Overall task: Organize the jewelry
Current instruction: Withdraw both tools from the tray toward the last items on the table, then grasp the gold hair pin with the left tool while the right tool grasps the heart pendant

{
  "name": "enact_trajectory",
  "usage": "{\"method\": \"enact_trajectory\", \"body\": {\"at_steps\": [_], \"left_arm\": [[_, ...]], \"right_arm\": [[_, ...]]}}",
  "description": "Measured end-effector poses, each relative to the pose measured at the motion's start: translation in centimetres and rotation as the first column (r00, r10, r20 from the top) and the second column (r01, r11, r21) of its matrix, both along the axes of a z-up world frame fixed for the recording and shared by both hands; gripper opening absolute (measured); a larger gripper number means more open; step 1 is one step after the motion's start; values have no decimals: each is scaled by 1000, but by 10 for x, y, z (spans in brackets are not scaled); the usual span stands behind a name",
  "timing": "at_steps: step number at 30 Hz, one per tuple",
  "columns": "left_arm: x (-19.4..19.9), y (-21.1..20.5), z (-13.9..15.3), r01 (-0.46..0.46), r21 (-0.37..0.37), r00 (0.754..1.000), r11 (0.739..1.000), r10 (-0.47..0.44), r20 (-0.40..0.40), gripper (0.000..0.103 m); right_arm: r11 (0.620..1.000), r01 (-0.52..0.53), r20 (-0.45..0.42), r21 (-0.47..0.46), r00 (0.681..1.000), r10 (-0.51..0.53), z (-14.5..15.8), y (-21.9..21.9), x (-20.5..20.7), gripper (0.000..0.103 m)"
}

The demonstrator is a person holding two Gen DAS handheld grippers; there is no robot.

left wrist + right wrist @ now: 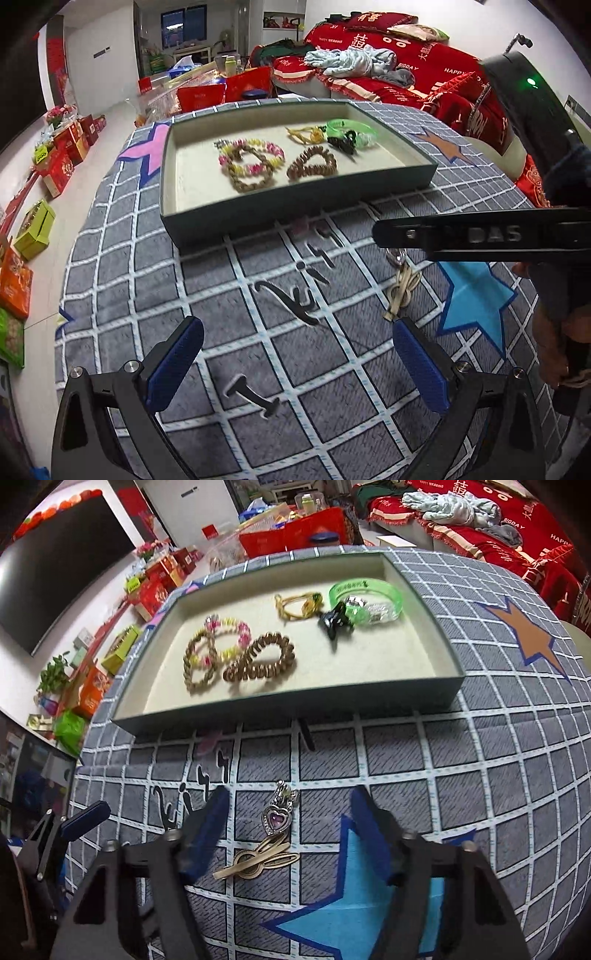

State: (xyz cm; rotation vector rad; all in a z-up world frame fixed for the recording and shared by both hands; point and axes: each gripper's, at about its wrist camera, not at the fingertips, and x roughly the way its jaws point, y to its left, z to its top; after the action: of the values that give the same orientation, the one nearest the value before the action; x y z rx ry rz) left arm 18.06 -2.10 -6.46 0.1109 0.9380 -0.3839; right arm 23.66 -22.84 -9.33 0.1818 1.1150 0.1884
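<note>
One grey checked cloth (480,760) with white grid lines covers the round table, three stars showing on it: orange, light blue, and a pink one half under the tray. On the far half sits one shallow rectangular tray (288,709) with dark green walls and cream lining, its long side running left to right, its near wall just beyond the loose pieces. Six pieces lie inside: one translucent green plastic bangle (364,590) at the far right, one brown spiral hair tie (258,661) in the middle, one pink-and-yellow beaded bracelet (229,637) overlapping one braided tan bracelet (197,661) on the left, one yellow cord loop (297,607) at the back, and one black claw clip (334,622) touching the bangle. The left third and the near right corner of the lining are bare. Two pieces lie on the cloth in front of the tray: one flat gold hair pin with a looped head (256,862), long axis left to right, and one small silver heart pendant with a purple stone (277,818), long axis pointing toward the tray, clasp end farthest. Both lie between the spread jaws of the right gripper (290,823), released, nothing held. The left gripper (297,354) hovers over bare cloth, jaws wide apart, the pin (400,291) just ahead of its right finger.
</note>
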Motion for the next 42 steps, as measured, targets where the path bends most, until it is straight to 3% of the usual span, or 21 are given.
{"method": "enact_trajectory", "body": {"at_steps": [8, 12, 17, 21, 23, 25, 28, 30, 32, 33, 35, 42], "left_arm": [[-2, -10, -5, 17, 7, 1000, 1000, -17, -9, 103], [-2, -19, -4, 42, 9, 999, 999, -42, -5, 103], [-1, -31, -4, 72, 4, 997, 997, -72, -6, 103], [2, -40, -8, 100, 10, 995, 995, -100, -17, 101], [4, -44, -10, 118, 11, 993, 993, -117, -24, 89], [5, -49, -10, 132, 17, 991, 991, -132, -15, 89], [4, -55, -9, 163, 15, 987, 987, -162, -8, 78], [4, -60, -8, 183, 16, 983, 983, -183, -5, 76], [2, -64, -8, 199, 25, 980, 980, -199, 5, 55], [1, -66, -7, 208, 27, 978, 978, -208, 8, 52], [-1, -66, -6, 222, 11, 975, 975, -222, 6, 32], [3, -52, -4, 164, -54, 986, 985, -166, -32, 29]], "right_arm": [[994, -47, 22, -95, 999, 49, -1, 14, -1, 42], [989, -69, 30, -131, 997, 73, -1, 18, -5, 20], [991, -77, 32, -114, 996, 81, -1, 15, -5, 19], [997, -68, 21, -45, 997, 69, -1, 4, -2, 19], [998, -60, 18, -25, 998, 61, -1, 1, -1, 19], [999, -48, 19, -5, 999, 48, 1, -6, 1, 19], [999, -36, 17, 15, 999, 36, 3, -10, 3, 19], [999, -34, 16, 16, 999, 34, 3, -11, 3, 19], [999, -32, 15, 19, 999, 32, 3, -11, 2, 19], [999, -30, 14, 24, 999, 30, 3, -12, 2, 19], [999, -27, 13, 32, 1000, 27, 3, -13, 4, 19], [999, -18, 23, 39, 1000, 17, 6, -16, 2, 19]]}}
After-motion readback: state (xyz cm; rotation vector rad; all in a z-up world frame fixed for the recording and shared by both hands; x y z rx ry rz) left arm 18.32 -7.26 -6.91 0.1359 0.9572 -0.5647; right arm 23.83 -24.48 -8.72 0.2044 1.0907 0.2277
